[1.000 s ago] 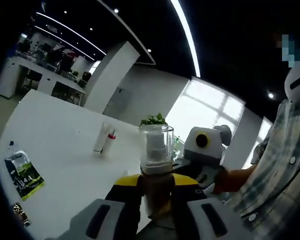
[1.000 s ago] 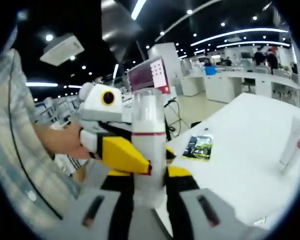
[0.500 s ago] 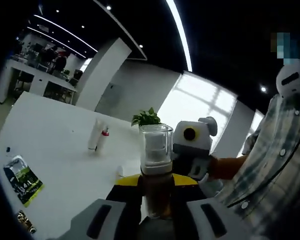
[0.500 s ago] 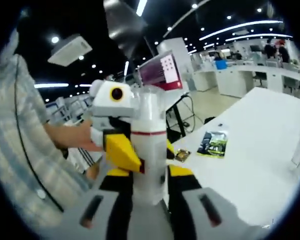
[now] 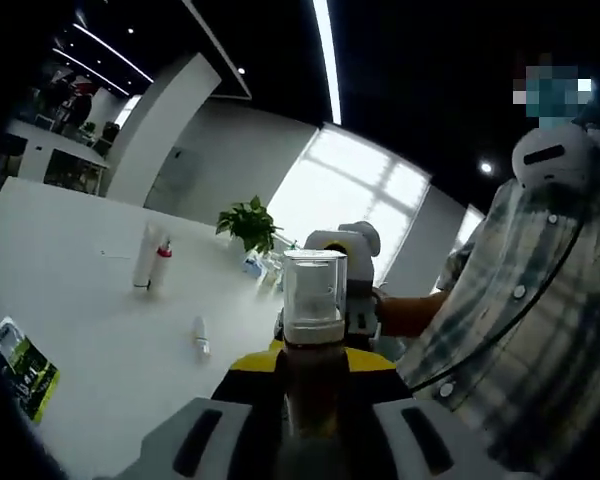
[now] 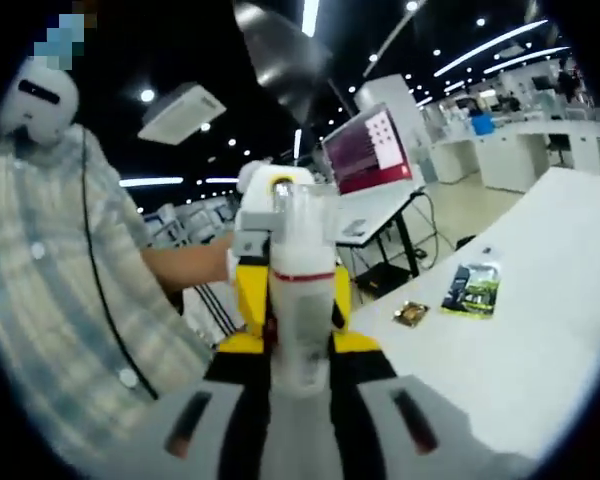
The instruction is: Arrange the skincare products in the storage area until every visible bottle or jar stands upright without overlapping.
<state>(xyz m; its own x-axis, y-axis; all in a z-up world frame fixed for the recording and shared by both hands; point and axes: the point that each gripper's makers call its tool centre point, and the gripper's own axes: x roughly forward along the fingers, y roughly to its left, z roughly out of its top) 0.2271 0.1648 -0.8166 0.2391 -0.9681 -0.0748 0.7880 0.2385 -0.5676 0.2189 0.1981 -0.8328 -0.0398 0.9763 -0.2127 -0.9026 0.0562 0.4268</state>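
My left gripper [image 5: 313, 400] clamps an amber bottle [image 5: 313, 345], my right gripper [image 6: 300, 375] a white bottle [image 6: 301, 300]; both ride high above the table [image 5: 90, 320]; a careless tilt on descent could topple either, or knock the lying tube [image 5: 201, 337].

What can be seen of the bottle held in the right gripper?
The white bottle is an opaque, plastic-looking cylinder with a thin red band below a clear cap that shows a white pump head inside. It stands upright along the right gripper, clamped between the yellow-and-black jaws at its lower body, lifted off the white table. Its base is hidden by the jaws. No label text is legible.
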